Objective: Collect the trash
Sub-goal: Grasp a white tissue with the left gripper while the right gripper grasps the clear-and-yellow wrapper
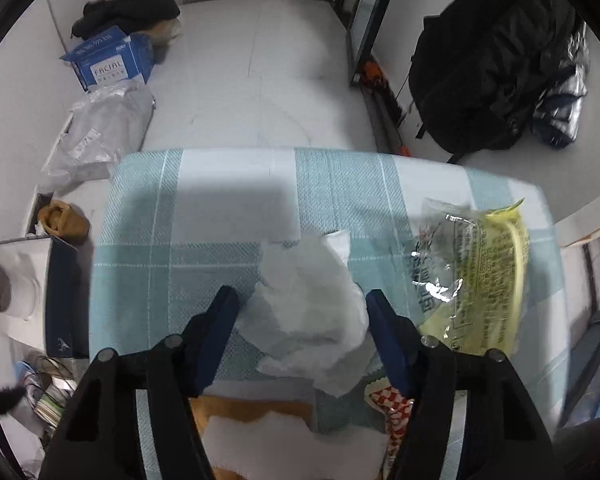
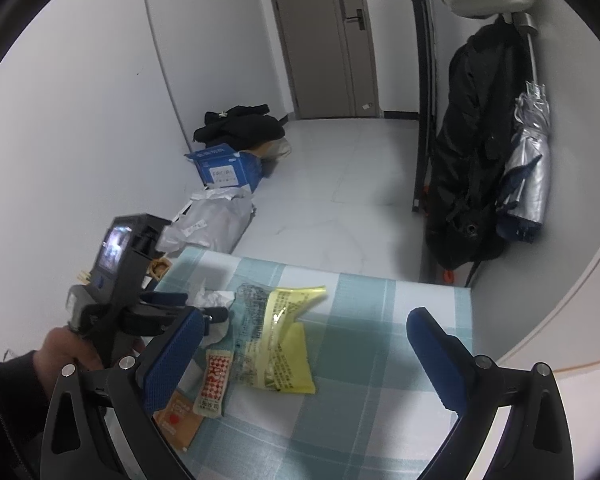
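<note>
— Where the crumpled white tissue [image 1: 312, 312] lies on the checked teal-and-white cloth [image 1: 204, 216], is the left gripper [image 1: 300, 308] on it?

— It straddles it. The blue pads sit either side of the soft, wrinkled wad, the right one against its edge; on the left I can't tell whether pad meets paper. Half-wide jaws, no squeeze that I can see.

— And around it?

— Just beside, to the right, a glossy yellow-and-clear plastic wrapper [image 1: 476, 280], creased and printed. Below the tissue a small red-and-white checked sachet [image 1: 396, 404], mostly hidden behind the finger.

— Does the other camera help?

— It shows the sachet [image 2: 214, 380] whole, flat and rectangular, with an orange packet [image 2: 178, 420] next to it, half covered by the ribbed blue pad. The tissue [image 2: 216, 304] is largely behind the left gripper [image 2: 188, 312] there, and a hand [image 2: 72, 348] grips its handle. The right gripper [image 2: 304, 344] hangs wide apart over the cloth, holding nothing.

— Farther out?

— A blue cardboard box [image 2: 228, 168] and a grey plastic bag [image 2: 212, 220] by the wall, a black coat [image 2: 472, 160] hanging on the right. The print on the wrapper is too small to read.
</note>
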Demonstrator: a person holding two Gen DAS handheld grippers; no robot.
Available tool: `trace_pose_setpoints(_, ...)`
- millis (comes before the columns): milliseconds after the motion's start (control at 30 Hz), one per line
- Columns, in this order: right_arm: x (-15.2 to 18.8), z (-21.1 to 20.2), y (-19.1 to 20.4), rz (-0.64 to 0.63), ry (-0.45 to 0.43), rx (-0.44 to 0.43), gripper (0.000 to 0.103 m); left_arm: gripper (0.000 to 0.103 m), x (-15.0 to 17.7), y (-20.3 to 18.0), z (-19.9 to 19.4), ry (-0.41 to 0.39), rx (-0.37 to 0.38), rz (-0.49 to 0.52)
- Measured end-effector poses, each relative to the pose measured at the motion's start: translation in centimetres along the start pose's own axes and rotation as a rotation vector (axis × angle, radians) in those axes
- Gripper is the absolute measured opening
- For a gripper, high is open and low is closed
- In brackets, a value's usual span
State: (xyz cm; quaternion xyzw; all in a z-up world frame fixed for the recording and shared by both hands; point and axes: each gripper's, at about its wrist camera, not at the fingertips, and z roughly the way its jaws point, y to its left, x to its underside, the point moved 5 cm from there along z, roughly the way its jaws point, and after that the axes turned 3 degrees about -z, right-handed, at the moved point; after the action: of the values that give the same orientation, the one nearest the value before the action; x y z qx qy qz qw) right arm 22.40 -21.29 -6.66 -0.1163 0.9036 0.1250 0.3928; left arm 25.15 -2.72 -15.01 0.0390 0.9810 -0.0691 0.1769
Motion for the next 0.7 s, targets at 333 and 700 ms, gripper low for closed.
trace_pose_setpoints(333, 0.2, -1.1, 0.3, -0.019, -0.016, -0.006, 0.102, 0.005, 0.8, -0.9, -0.9, 0.016, -0.034, 0.049)
trace_pose_setpoints(700, 1.1, 2.3, -1.0, 0.07, 0.088, -0.021, 0.102, 0.004, -0.2, 1.5, -2.9, -0.04, 0.085, -0.121)
